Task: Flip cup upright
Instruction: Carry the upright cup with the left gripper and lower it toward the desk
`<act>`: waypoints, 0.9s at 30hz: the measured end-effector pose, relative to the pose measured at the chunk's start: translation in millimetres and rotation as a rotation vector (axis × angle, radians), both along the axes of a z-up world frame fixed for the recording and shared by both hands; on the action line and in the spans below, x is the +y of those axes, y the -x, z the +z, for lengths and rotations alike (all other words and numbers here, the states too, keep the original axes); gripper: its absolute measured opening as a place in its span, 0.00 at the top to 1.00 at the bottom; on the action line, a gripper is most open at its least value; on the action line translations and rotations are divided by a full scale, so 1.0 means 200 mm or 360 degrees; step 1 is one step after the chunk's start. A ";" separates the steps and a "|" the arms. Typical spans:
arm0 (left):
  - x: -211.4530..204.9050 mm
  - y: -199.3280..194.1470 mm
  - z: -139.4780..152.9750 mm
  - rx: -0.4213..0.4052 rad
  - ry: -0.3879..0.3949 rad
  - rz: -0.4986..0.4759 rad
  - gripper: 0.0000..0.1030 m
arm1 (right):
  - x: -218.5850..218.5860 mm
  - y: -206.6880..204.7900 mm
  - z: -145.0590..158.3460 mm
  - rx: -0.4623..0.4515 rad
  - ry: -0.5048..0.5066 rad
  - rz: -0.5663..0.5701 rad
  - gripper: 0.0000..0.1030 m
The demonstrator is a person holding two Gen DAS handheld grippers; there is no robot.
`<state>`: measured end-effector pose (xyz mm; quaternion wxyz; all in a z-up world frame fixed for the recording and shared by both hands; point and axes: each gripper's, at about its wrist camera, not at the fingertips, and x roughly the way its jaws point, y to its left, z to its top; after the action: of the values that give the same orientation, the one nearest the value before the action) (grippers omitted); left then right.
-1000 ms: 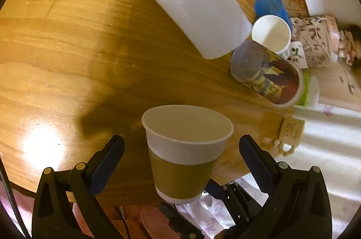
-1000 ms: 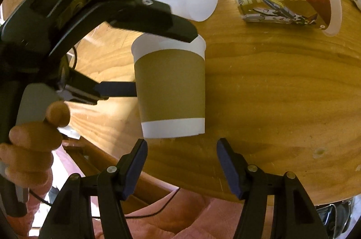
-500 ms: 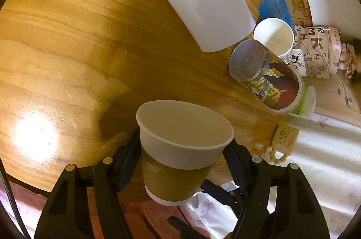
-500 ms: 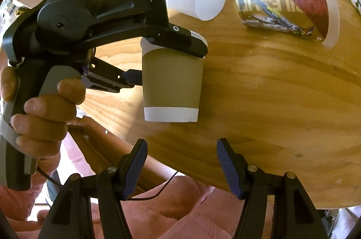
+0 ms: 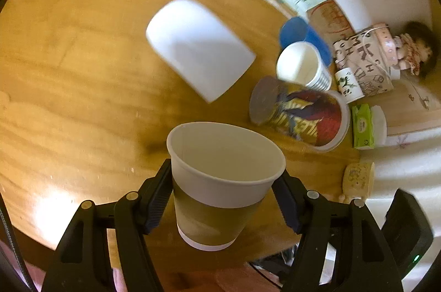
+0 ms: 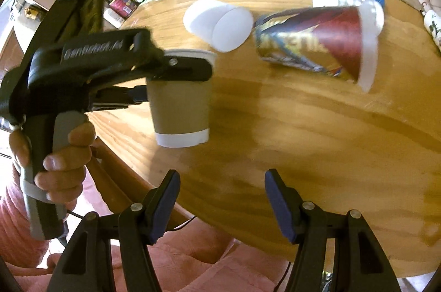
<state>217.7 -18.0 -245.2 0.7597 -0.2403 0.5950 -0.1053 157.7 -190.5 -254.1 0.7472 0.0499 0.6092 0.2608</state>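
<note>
My left gripper [image 5: 220, 198] is shut on a brown paper cup [image 5: 217, 198] with a white rim. It holds the cup upright, mouth up, above the near edge of the round wooden table [image 5: 82, 88]. The right wrist view shows the same cup [image 6: 180, 110] in the left gripper [image 6: 179, 71], its base just above the tabletop. My right gripper [image 6: 222, 198] is open and empty, near the table's front edge, to the right of the cup.
A white cup [image 5: 198, 49] lies on its side mid-table. A printed cup [image 5: 300, 112] lies on its side to the right. A white striped cup [image 5: 303, 68] and a blue cup [image 5: 300, 32] stand behind it. Boxes and a small mug stand beyond the table's right edge.
My left gripper has closed on the brown cup and lifted it slightly towards the table's middle. My right gripper let go and drew back, staying open.
</note>
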 end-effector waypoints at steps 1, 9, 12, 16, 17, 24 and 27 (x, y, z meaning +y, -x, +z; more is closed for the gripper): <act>-0.01 0.00 0.01 -0.0041 -0.0014 0.0004 0.30 | -0.02 0.00 0.00 -0.0008 0.0007 0.0002 0.37; -0.07 -0.02 0.06 -0.0301 -0.0186 0.0062 0.30 | -0.14 -0.06 0.02 -0.0080 0.0066 0.0021 0.37; -0.08 -0.01 0.09 -0.0451 -0.0222 0.0081 0.30 | -0.20 -0.06 0.04 -0.0107 0.0087 0.0043 0.37; -0.10 0.01 0.11 -0.0645 -0.0263 0.0113 0.30 | -0.24 -0.08 0.03 -0.0123 0.0114 0.0057 0.37; -0.11 0.02 0.11 -0.0683 -0.0278 0.0116 0.30 | -0.26 -0.09 0.04 -0.0124 0.0118 0.0058 0.37; -0.17 0.09 0.11 -0.0904 -0.0411 0.0090 0.30 | -0.31 -0.12 0.01 -0.0105 0.0165 0.0077 0.37; -0.19 0.11 0.10 -0.0955 -0.0459 0.0059 0.30 | -0.31 -0.13 0.00 -0.0093 0.0175 0.0091 0.37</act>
<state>196.2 -55.1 -226.2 0.9290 -0.0992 0.3491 -0.0722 183.5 -253.2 -255.0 0.7585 -0.0161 0.6017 0.2495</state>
